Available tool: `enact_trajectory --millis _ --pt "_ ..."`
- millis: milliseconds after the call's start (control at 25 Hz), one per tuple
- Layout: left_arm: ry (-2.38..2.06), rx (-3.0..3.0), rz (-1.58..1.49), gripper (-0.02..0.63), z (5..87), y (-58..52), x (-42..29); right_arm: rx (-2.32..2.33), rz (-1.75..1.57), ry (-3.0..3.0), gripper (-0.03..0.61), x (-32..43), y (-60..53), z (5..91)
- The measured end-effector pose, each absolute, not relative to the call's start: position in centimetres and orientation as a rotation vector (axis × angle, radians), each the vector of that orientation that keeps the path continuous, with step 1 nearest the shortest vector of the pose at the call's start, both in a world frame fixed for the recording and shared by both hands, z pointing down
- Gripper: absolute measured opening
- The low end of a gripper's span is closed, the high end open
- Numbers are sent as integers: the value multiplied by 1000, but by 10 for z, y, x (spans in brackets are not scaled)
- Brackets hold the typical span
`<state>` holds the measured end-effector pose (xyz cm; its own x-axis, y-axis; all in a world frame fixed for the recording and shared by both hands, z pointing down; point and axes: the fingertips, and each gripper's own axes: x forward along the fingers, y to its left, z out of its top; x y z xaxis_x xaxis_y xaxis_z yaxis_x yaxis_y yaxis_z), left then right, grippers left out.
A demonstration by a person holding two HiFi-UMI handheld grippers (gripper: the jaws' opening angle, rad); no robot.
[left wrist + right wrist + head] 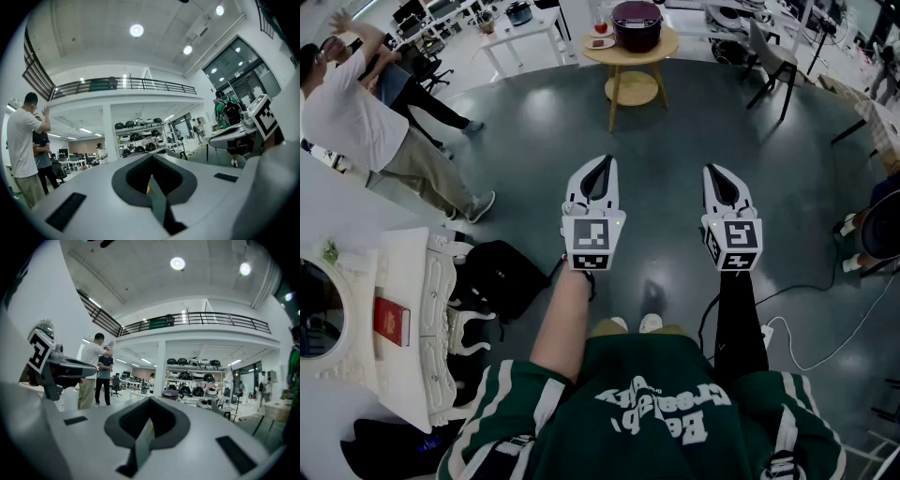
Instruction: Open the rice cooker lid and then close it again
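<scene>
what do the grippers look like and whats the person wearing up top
The left gripper and right gripper are white moulded shells with black padded linings around a teardrop-shaped opening. Each carries a white cube with black square markers. The person wears a dark green sweatshirt with white lettering and white sleeve stripes.

Round wooden table (643, 57) bearing a dark rice cooker (637, 23) and a small plate (601, 42)
</scene>
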<state>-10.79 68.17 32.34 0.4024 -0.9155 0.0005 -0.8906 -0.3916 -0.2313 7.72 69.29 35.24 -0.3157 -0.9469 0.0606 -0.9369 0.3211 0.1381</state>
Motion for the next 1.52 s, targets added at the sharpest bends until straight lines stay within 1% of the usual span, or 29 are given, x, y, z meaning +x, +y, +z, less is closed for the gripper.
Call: enact_trajectory --millis 480,840,1080,1320,1520 --pt "1652 -2440 -194 -5 317 684 -112 1788 -58 -2467 4 93 694 354" --pt "1639 -2445 -195 -5 317 654 -110 1777 -32 -2477 5 92 661 358" --pt "1630 -2466 -170 -5 315 601 -111 1764 -41 -2498 5 87 610 357" --pt "1620 -2491 -172 -5 327 526 -119 1752 -20 -2464 5 79 539 370" --pt "1599 -2508 -165 -5 321 461 -122 1756 -21 -2448 5 71 476 360"
